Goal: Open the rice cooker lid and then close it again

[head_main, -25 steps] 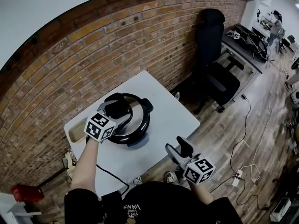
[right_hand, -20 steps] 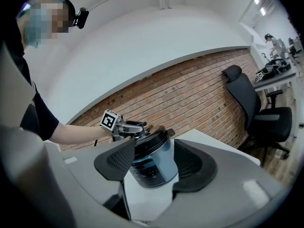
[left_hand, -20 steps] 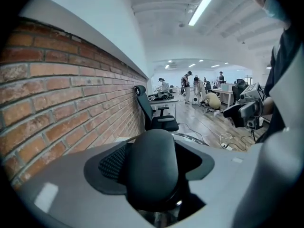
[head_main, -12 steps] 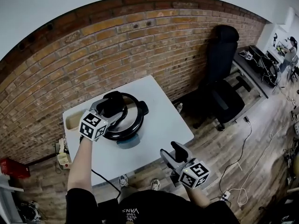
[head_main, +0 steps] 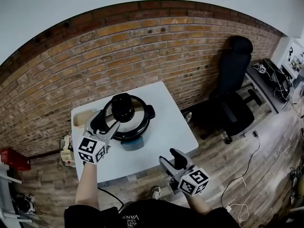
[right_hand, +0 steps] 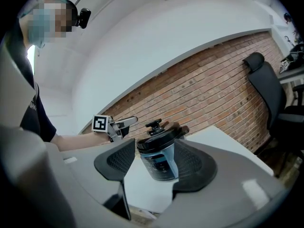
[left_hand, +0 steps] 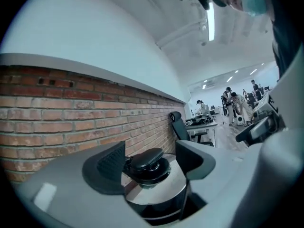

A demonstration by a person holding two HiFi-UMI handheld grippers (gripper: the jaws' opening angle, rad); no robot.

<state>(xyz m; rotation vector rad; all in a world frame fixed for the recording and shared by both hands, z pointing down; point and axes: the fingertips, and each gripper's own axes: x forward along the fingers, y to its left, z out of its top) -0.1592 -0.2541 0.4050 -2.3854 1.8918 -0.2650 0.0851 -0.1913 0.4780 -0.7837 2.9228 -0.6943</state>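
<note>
Task thing: the rice cooker stands on the white worktop, toward its 10 o'clock side in the head view. Its lid lies down over the pot, black knob on top.
Left gripper: at the cooker's 8 o'clock, just beside it and pointing level at the knob. Its jaws have just been opening and stand wide, released. The left gripper view shows the knob framed beyond the pads, touched by neither.
Right gripper: at the cooker's 5 o'clock, off the worktop's near edge and well apart from it. Jaws spread, nothing held; the cooker only shows far off between them.
Step in hand, as judged: the lid sits shut and the left jaws are free of the knob, so this reads as letting go and clearing away.
Doing it well: draw the left gripper straight back along its own line toward 8 o'clock, jaws kept wide, so neither pad clips the knob or drags the lid askew.
Check: the lid should sit flush all round the rim; the far side, at 12 o'clock, is hard to judge here.
Risk: a sideways swing could nudge the cooker across the smooth worktop.
</note>
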